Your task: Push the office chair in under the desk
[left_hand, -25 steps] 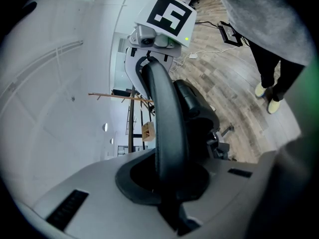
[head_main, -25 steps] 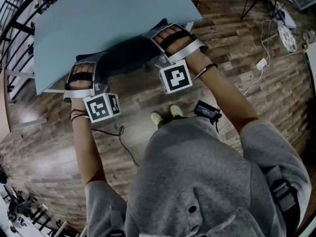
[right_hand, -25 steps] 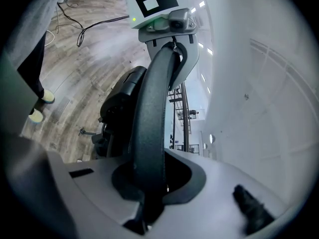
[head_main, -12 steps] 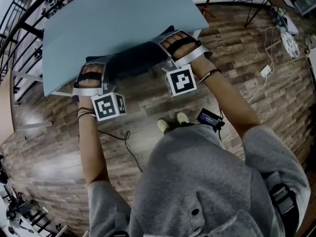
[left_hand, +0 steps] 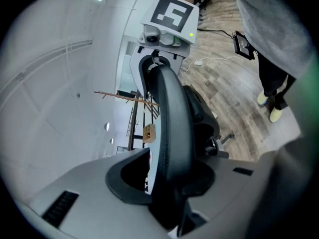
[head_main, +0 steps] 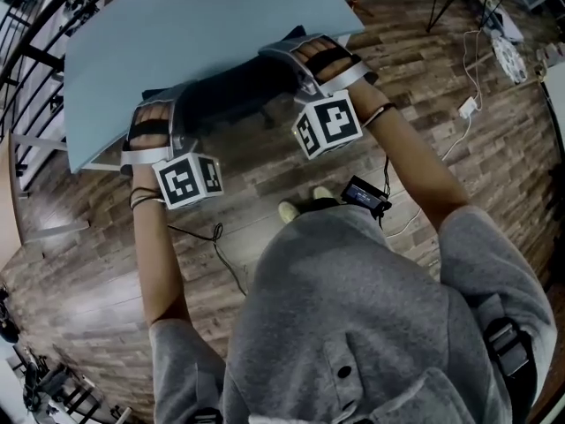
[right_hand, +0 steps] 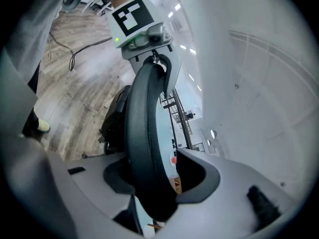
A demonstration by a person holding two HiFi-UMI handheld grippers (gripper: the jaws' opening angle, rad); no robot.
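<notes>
The dark office chair (head_main: 231, 97) stands tucked under the light blue desk (head_main: 194, 34), with only its backrest top showing at the desk's edge. My left gripper (head_main: 152, 117) straddles the backrest's left end and my right gripper (head_main: 316, 57) its right end. In the left gripper view the black backrest rim (left_hand: 172, 128) runs between the jaws of the left gripper (left_hand: 174, 166), with a gap on one side as they are opening. The right gripper (right_hand: 154, 176) is also opening, with the rim (right_hand: 142, 128) loose between its jaws.
Wooden floor lies all around. A black cable (head_main: 216, 237) trails on it at the left, and a white cable and plug (head_main: 466, 110) lie at the right. Black railings (head_main: 26, 25) stand beyond the desk's left end. The person's feet (head_main: 300, 207) are just behind the chair.
Both grippers and the chair's backrest have moved a little farther toward the desk's edge. The right gripper's marker cube has tilted.
</notes>
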